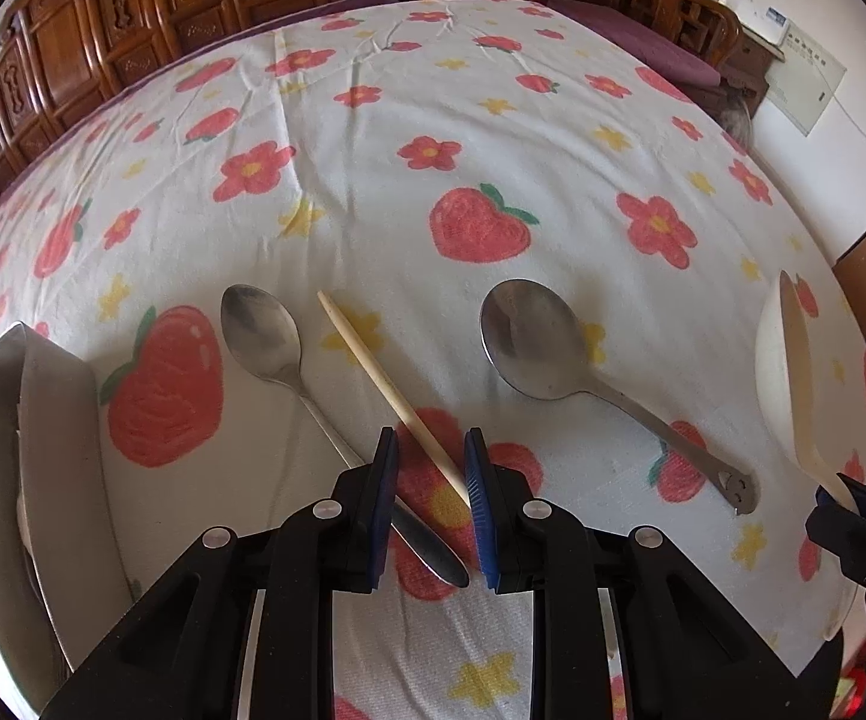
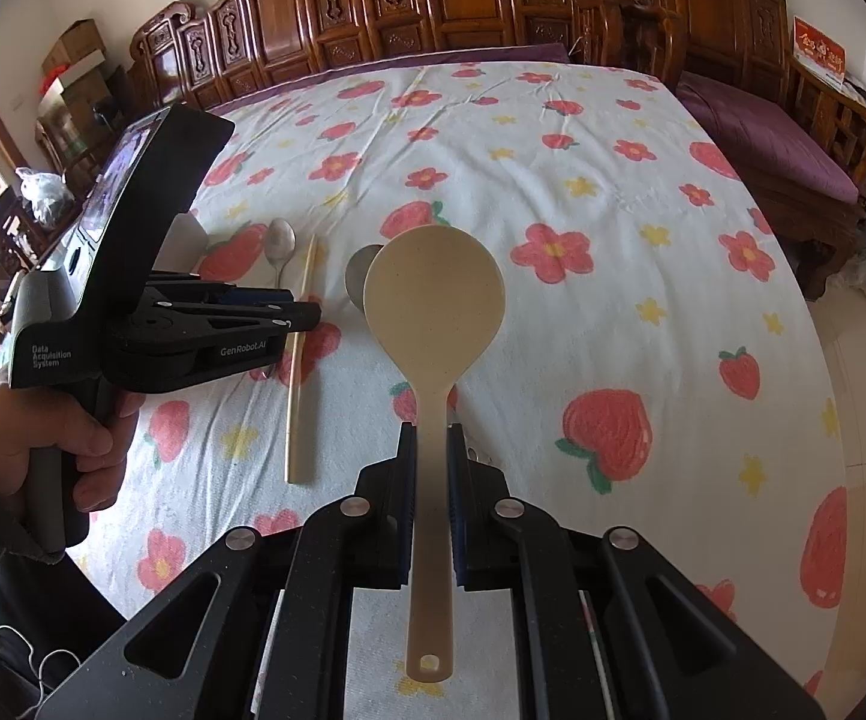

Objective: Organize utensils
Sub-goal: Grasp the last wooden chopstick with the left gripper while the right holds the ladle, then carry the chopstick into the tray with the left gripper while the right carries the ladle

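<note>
My right gripper (image 2: 431,456) is shut on the handle of a beige rice paddle (image 2: 433,300) and holds it above the cloth. The paddle also shows edge-on at the right of the left wrist view (image 1: 799,372). My left gripper (image 1: 431,462) is open, low over the cloth, its jaws either side of a beige chopstick (image 1: 385,384). The handle of a small steel spoon (image 1: 265,330) passes under the left jaw. A large steel spoon (image 1: 535,342) lies to the right. The left gripper also shows in the right wrist view (image 2: 307,315).
A grey-white container (image 1: 43,420) stands at the left edge of the left wrist view. The flower-and-strawberry cloth (image 2: 553,180) covers the table. Carved wooden furniture (image 2: 433,6) lines the far side. A purple-cushioned bench (image 2: 763,132) stands at the right.
</note>
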